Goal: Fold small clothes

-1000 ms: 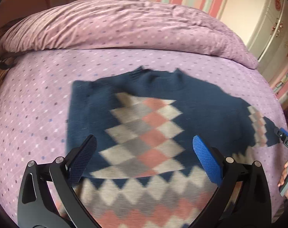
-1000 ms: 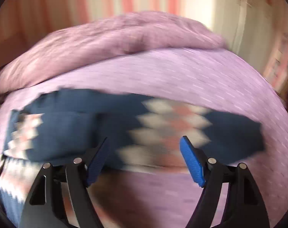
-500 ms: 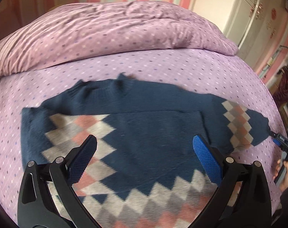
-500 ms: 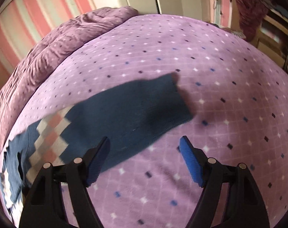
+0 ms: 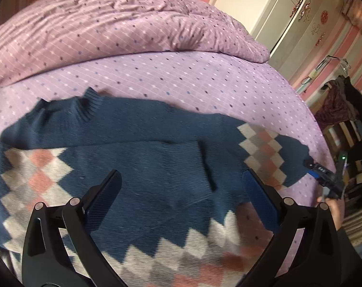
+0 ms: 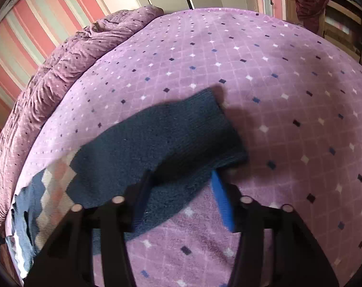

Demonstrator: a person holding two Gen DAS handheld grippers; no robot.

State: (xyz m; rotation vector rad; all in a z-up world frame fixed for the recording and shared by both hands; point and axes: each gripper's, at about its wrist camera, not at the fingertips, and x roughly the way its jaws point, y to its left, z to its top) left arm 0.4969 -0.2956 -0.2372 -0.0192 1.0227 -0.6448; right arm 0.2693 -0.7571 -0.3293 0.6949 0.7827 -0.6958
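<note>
The navy sweater (image 5: pixel 152 174) is lying spread flat on the purple bedspread (image 5: pixel 205 81), below the rumpled duvet (image 5: pixel 114 24). The left gripper (image 5: pixel 181 191) is hovering released over the sweater's middle. The right gripper (image 6: pixel 181 189) has just been closing around the sleeve cuff (image 6: pixel 181 138); whether its pads are pressing yet is unclear.

Right gripper (image 6: pixel 181 191) jaws, just closing, around navy sweater sleeve (image 6: pixel 157 143) on purple dotted bedspread (image 6: pixel 288 83).

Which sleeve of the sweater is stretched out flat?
The sleeve reaching toward the right gripper, cuff out on the bedspread. The other sleeve lies folded across the sweater's chest.
</note>
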